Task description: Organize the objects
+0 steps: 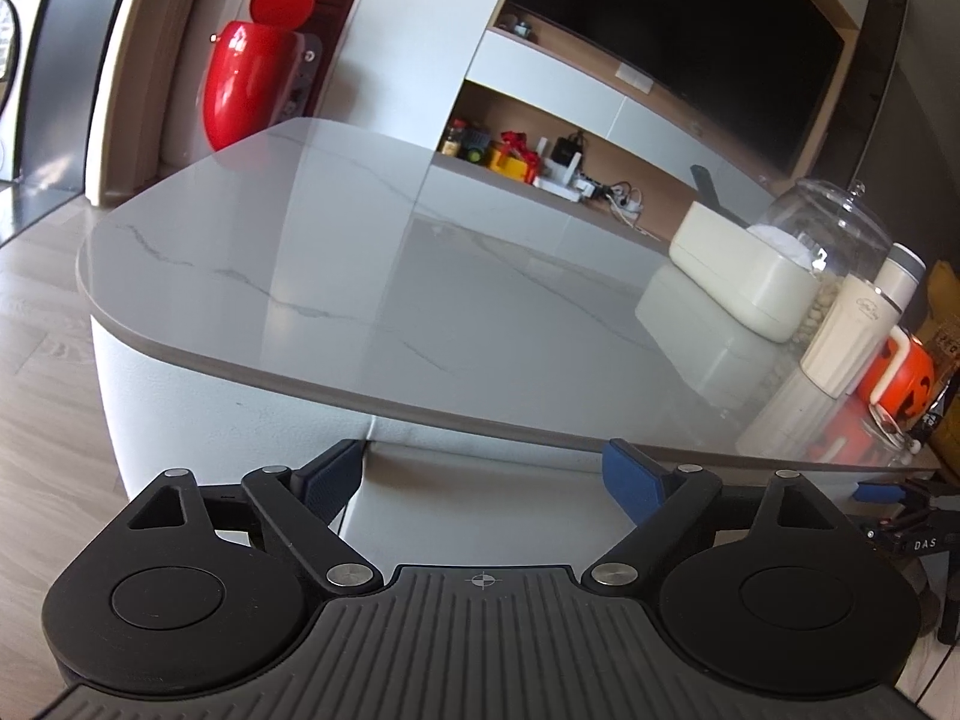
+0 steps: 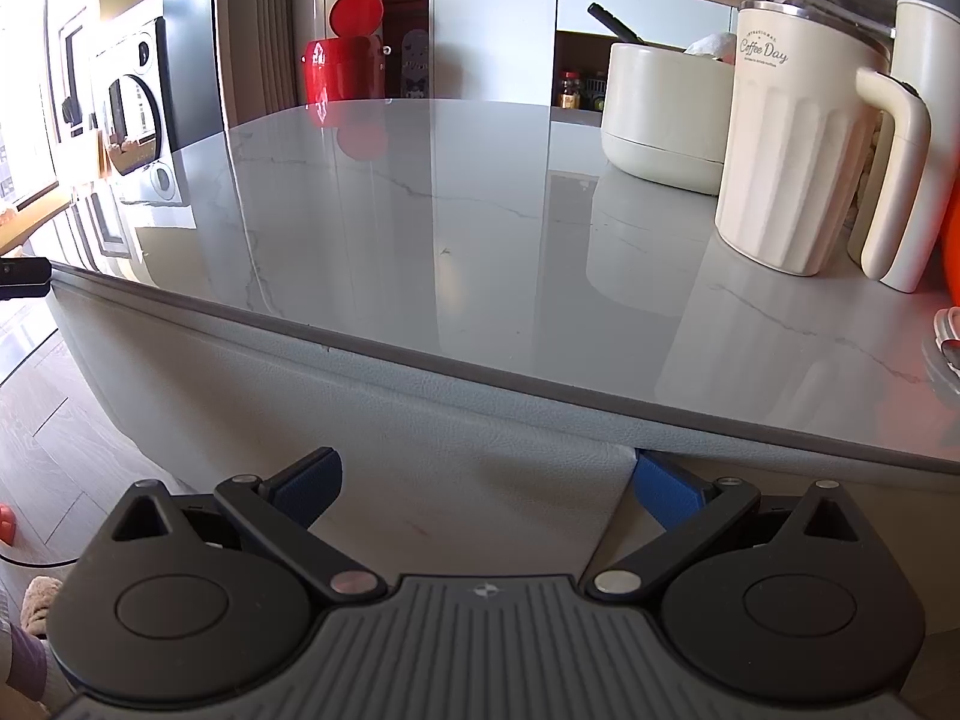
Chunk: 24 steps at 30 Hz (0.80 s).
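Observation:
A cream "Coffee Day" mug [image 2: 786,138] with a handle stands on the grey marble table [image 2: 420,228] at the right, also in the left wrist view [image 1: 846,330]. Beside it are a cream tub [image 2: 660,114] [image 1: 738,270], a glass jar [image 1: 834,222], a tall cream bottle [image 2: 927,30] and an orange pumpkin cup [image 1: 900,378]. My left gripper [image 1: 483,480] is open and empty, held below the table's front edge. My right gripper [image 2: 486,486] is open and empty, also below the front edge, left of the mug.
A red lidded bin [image 1: 252,84] stands beyond the table's far end. A shelf with toys [image 1: 510,156] and a dark TV [image 1: 690,42] are on the back wall. Wooden floor [image 1: 42,312] lies to the left. A spoon [image 2: 948,336] lies at the table's right edge.

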Tool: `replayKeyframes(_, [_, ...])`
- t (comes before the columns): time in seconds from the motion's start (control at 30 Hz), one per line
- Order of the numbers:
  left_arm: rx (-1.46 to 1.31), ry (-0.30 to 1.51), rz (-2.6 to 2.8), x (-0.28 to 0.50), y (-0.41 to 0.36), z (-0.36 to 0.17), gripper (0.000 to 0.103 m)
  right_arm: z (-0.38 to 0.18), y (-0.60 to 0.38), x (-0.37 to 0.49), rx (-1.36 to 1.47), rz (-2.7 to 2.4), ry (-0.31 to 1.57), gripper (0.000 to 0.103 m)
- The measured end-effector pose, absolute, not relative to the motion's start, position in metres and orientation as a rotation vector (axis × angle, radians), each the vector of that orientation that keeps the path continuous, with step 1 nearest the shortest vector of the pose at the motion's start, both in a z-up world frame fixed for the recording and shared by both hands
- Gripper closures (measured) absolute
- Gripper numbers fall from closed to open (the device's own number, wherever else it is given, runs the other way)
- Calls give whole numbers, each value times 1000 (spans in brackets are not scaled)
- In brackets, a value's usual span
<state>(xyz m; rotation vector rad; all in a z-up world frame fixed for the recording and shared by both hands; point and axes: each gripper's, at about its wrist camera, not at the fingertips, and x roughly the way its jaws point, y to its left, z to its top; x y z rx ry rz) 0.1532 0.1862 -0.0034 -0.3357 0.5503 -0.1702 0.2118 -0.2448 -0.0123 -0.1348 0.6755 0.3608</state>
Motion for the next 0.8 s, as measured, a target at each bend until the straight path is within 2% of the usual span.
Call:
replayKeyframes(0.13, [-329, 559, -143, 158, 177, -2, 4, -12, -243, 211, -141, 353, 674, 0])
replayKeyframes(0.3, [-340, 566, -114, 161, 173, -1, 2, -14, -241, 209, -166, 344, 671, 0])
replayKeyframes(0.57, [-404, 571, -266, 157, 186, -2, 4, -12, -245, 209, -155, 363, 672, 0])
replayKeyframes(0.6, [-434, 572, -397, 158, 180, -2, 23, -12, -245, 209, -161, 362, 672, 0])
replayKeyframes(0.63, [-364, 582, -454, 159, 162, 1, 57, -12, -245, 209, -162, 363, 673, 0])
replayKeyframes(0.67, [-264, 584, -476, 157, 145, 3, 69, -11, -245, 209, -160, 365, 674, 0])
replayKeyframes(0.7, [-163, 599, -490, 156, 125, 1, 78, -11, -245, 208, -158, 367, 675, 0])
replayKeyframes(0.8, [-121, 652, -465, 155, 111, -7, 77, -12, -245, 208, -164, 374, 676, 0])
